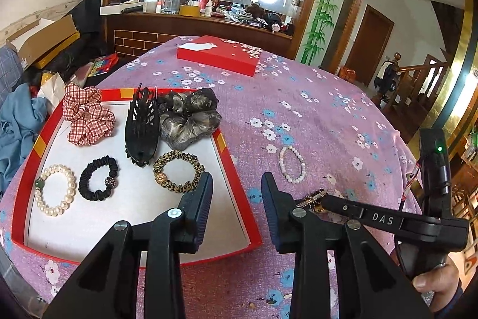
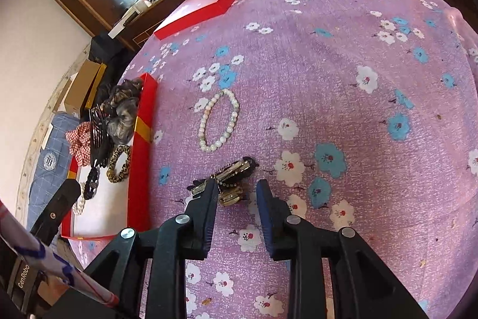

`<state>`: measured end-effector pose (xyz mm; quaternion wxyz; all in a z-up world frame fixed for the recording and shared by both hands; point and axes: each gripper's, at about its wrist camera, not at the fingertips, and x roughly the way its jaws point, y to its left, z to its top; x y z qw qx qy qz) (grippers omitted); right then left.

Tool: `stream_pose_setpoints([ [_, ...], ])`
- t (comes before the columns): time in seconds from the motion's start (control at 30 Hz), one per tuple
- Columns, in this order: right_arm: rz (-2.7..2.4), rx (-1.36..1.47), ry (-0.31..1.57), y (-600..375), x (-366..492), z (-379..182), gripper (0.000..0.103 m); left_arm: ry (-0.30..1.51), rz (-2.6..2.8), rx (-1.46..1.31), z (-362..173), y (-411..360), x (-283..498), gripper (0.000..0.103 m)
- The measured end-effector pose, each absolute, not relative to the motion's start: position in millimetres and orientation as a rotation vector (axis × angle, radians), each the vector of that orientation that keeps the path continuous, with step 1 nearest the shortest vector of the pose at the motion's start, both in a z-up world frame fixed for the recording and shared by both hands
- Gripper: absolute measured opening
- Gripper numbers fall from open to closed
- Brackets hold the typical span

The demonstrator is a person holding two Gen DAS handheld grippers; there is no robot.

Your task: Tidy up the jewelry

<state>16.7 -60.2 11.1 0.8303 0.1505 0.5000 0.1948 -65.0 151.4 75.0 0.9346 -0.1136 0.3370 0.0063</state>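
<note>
Our right gripper (image 2: pixel 236 190) covers part of the dark jewelled hair clip (image 2: pixel 230 175), so we cannot make out its full shape; one end slips behind the left finger, and a gold-toned piece under it is blurred. In the left wrist view only a sliver of the clip (image 1: pixel 312 196) shows past the right gripper's finger. The clip's long axis runs from 8 o'clock to 2 o'clock in the right wrist view. Our right gripper stands wide open around it, gripping nothing. Our left gripper (image 1: pixel 237 184) also stands wide open and empty, straddling the right wall of the red tray (image 1: pixel 239 199).

A pearl bracelet (image 2: pixel 219 121) lies flat on the floral tablecloth (image 2: pixel 358 35) at 12 o'clock from the clip, apart from it, its oval stretched toward 1 o'clock. The tray sits at 9 o'clock, holding scrunchies, a black claw clip (image 1: pixel 142 127) and another pearl bracelet (image 1: pixel 55 190). Open cloth spreads toward 3 o'clock. A red lid (image 2: pixel 203 11) lies at 11 o'clock near the far edge.
</note>
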Motion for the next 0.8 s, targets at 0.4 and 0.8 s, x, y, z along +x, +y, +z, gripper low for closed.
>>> stream_pose_setpoints([
  [0.4, 0.389, -0.05, 0.992, -17, 3, 13, 0.021, 0.71, 0.008, -0.234, 67, 153, -62, 0.033],
  [0.8, 0.463, 0.27, 0.851, -103, -19, 59, 0.021, 0.763, -0.089, -0.194, 62, 128, -50, 0.035],
])
